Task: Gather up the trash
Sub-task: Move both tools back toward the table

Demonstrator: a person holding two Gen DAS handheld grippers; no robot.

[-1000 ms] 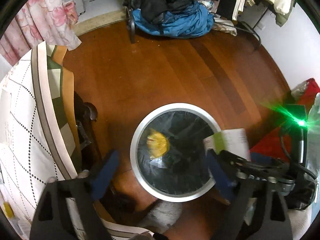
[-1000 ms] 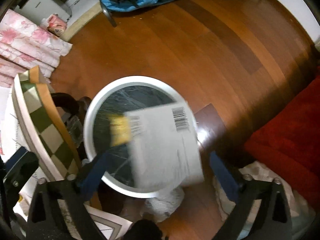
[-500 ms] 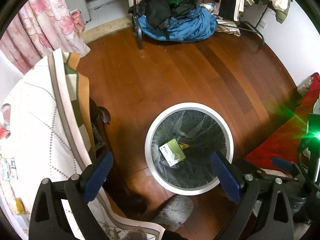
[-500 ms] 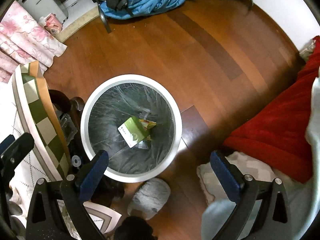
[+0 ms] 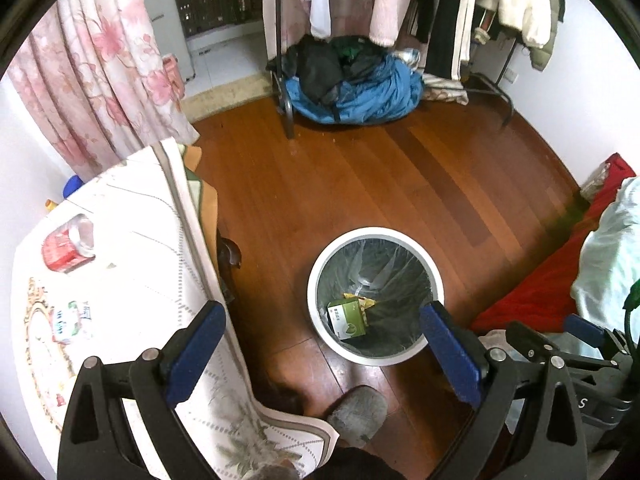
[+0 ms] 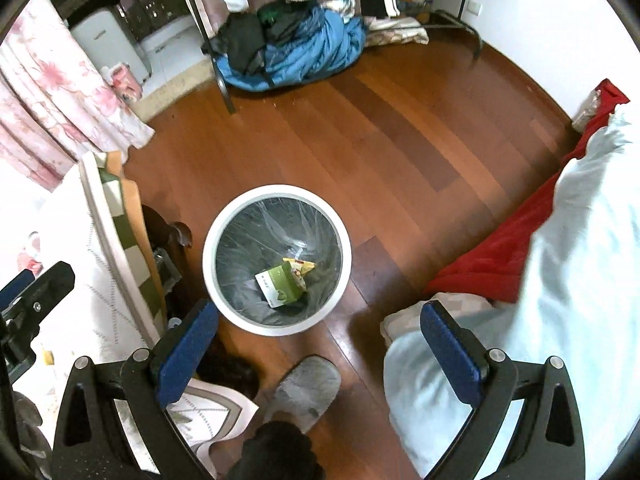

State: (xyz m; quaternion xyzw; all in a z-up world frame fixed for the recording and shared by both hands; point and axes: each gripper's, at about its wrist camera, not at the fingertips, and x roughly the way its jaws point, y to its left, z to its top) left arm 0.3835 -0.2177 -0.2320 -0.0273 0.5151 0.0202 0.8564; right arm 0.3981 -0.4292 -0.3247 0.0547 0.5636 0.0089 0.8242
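The green box point(image 6: 282, 285), in mid-drop a second ago, now lies at the bottom of the lined trash bin point(image 6: 276, 194); this item counts as collected. The left gripper point(image 5: 322, 346) has risen above the bin beside the table point(image 5: 132, 264), jaws wide and empty. The right gripper point(image 6: 318, 346) has also pulled back above the bin, jaws wide, holding nothing.

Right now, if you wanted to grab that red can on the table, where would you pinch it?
Across its round middle, coming from above. The red can lies on its side on the tablecloth, so its curved body faces up. The open left gripper looks nearest.
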